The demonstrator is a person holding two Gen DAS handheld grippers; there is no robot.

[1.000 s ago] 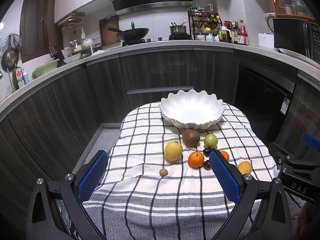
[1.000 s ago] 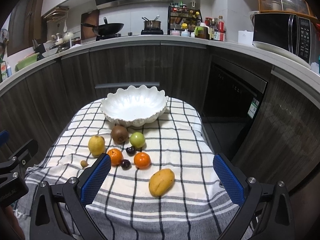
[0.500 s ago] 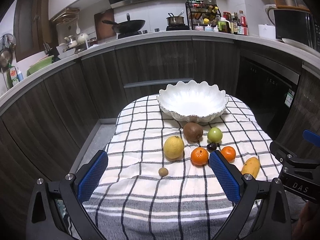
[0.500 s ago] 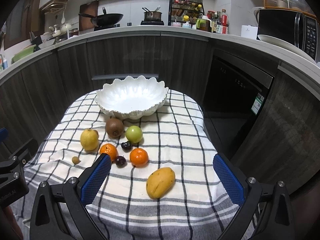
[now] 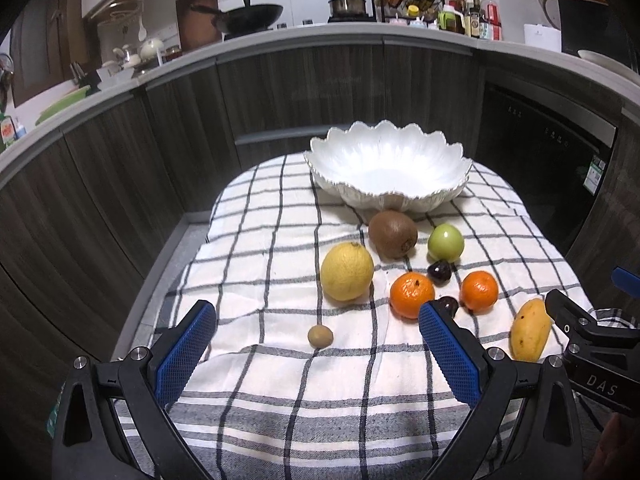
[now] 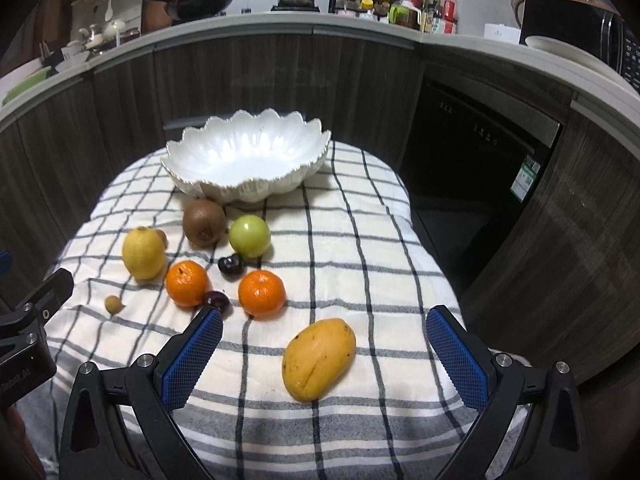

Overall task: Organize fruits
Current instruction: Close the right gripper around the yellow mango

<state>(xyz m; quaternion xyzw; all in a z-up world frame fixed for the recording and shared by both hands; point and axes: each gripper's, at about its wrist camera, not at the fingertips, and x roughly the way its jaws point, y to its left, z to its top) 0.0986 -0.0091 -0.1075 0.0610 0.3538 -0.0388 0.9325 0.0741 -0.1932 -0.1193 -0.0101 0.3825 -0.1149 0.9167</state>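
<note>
- The mango (image 6: 319, 358) lay near the surface's front right corner, the other fruits toward the middle, none yet in the empty bowl (image 6: 192, 184) at the far edge.
- Right claw (image 6: 324, 354) was spread wide, straddling the mango; left claw (image 5: 316, 354) spread, empty.
- Likely first pick: lower, then close on the mango.

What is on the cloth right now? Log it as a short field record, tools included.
surface: checked cloth
bowl: white scalloped bowl, empty, at far end
fruit on cloth: mango, two oranges, lemon, kiwi, green apple
left tool: open, holding nothing
right tool: open, mango lies between its fingers, untouched
</note>
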